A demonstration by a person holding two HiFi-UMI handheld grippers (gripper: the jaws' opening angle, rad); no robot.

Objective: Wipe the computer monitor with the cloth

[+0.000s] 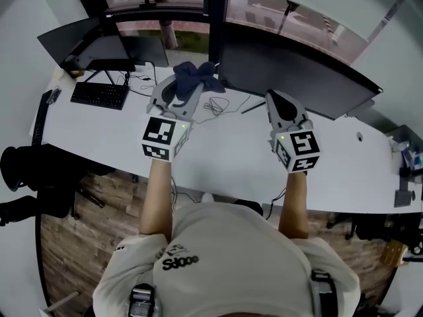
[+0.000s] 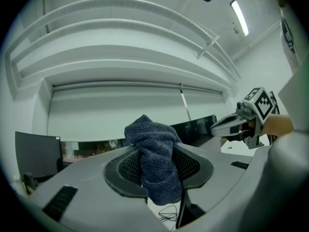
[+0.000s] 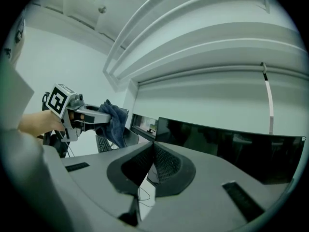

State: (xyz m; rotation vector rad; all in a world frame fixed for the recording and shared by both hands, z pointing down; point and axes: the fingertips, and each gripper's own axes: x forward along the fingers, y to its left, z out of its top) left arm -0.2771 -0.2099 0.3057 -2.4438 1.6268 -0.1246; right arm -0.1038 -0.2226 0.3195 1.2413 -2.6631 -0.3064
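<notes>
The left claw (image 1: 180, 88) is clamped on the dark blue cloth (image 2: 157, 158). In the left gripper view the terry fabric is bunched between the two ribbed pads, with one twist standing up above the jaws and a fold hanging below them. In the head view the cloth sits at the claw's 12 o'clock, held up above the worktop (image 1: 225, 157) and near the left edge of the large dark monitor (image 1: 291, 71), which stretches away toward 2 o'clock. Whether cloth and screen touch cannot be told from there, but the right gripper view shows them apart.

The right claw (image 1: 274, 99) is held level with the left one, at its 3 o'clock, pointing at the lower part of the monitor. Its jaws are pressed together and grip nothing.

A tangle of thin cables (image 1: 215, 104) lies on the white worktop between the two claws. At the left claw's 9 o'clock lies a black keyboard (image 1: 99, 94) and beyond it, toward 10 o'clock, stands a second, smaller monitor (image 1: 73, 38). A black chair (image 1: 33, 170) stands at 8 o'clock — off the worktop's edge, over the wood floor (image 1: 86, 223).
</notes>
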